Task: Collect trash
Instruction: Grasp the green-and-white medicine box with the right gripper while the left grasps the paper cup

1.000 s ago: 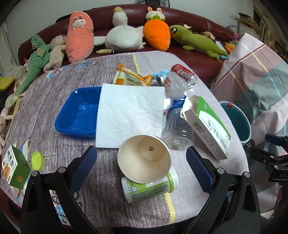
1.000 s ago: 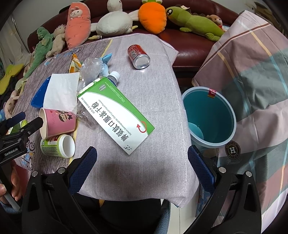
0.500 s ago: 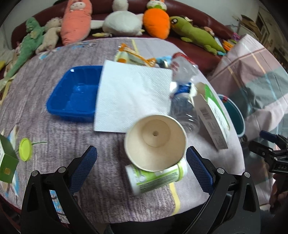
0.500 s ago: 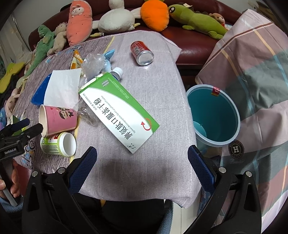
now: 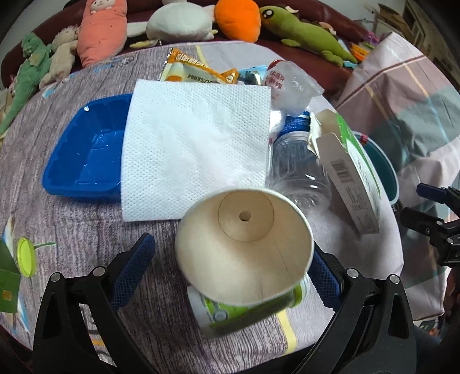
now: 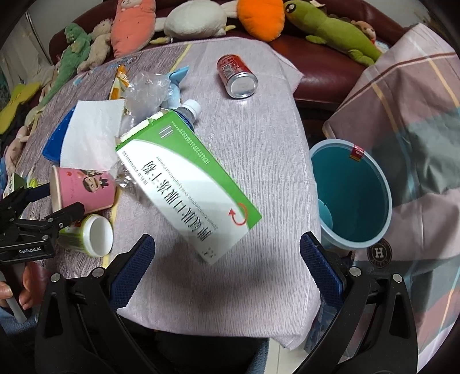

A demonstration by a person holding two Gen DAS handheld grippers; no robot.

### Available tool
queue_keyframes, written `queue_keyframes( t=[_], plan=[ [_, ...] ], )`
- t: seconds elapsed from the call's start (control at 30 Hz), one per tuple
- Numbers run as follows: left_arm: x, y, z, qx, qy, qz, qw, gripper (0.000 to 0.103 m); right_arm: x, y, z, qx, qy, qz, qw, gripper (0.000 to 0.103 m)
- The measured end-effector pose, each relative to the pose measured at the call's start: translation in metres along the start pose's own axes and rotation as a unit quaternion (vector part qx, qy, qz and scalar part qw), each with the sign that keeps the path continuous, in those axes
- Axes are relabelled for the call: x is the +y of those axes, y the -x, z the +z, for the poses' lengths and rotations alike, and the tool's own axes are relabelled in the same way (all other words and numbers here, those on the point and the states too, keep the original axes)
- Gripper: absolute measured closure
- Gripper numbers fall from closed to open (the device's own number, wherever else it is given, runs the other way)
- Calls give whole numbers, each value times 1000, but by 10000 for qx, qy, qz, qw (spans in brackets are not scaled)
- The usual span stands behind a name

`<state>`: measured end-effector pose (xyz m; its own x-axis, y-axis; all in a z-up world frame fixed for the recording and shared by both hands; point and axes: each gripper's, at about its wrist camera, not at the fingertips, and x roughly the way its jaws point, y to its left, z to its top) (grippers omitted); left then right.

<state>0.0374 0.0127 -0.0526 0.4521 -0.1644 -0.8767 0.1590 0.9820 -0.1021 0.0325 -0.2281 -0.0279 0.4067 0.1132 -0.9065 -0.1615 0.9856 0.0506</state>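
Trash lies on a table with a grey-purple cloth. A pink paper cup lies on its side, mouth toward my left gripper, which is open with its fingers on both sides of the cup's rim. Under the cup lies a small green-white bottle. A green-white carton rests on a clear plastic bottle. My right gripper is open and empty above the table's near edge. A teal bin stands on the floor to the right.
A white napkin overlaps a blue tray. A snack wrapper, crumpled plastic and a red can lie farther back. Plush toys line a sofa. A plaid blanket is at right.
My left gripper has moved forward onto the paper cup, so its fingers now flank the rim. My right gripper has drifted slightly; the carton and bin look closer.
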Motion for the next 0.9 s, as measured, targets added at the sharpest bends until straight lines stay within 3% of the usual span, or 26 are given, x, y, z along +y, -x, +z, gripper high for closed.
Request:
queue_keyframes(
  t=[0.07, 0.1, 0.17, 0.73, 0.77, 0.83, 0.9],
  plan=[
    [2, 1, 1, -108, 29, -112, 9999, 7, 0, -5, 6, 77, 46, 92, 9999, 6],
    [2, 2, 2, -158, 32, -150, 9998, 20, 1, -8, 8, 123, 70, 145, 9998, 6],
    [3, 2, 5, -157, 57, -236, 9996, 29, 2, -14, 15, 219, 124, 219, 9994, 6],
    [9, 10, 14, -260, 106, -367, 9989, 30, 27, -67, 49, 706, 1079, 772, 9886, 6],
    [9, 11, 14, -262, 117, -351, 9990, 30, 27, -69, 50, 697, 1071, 805, 9885, 8],
    [11, 13, 16, -278, 170, -342, 9989, 31, 28, -69, 50, 661, 1057, 916, 9880, 20],
    [12, 16, 18, -310, 214, -347, 9987, 31, 32, -64, 49, 578, 1087, 978, 9876, 23]
  ],
)
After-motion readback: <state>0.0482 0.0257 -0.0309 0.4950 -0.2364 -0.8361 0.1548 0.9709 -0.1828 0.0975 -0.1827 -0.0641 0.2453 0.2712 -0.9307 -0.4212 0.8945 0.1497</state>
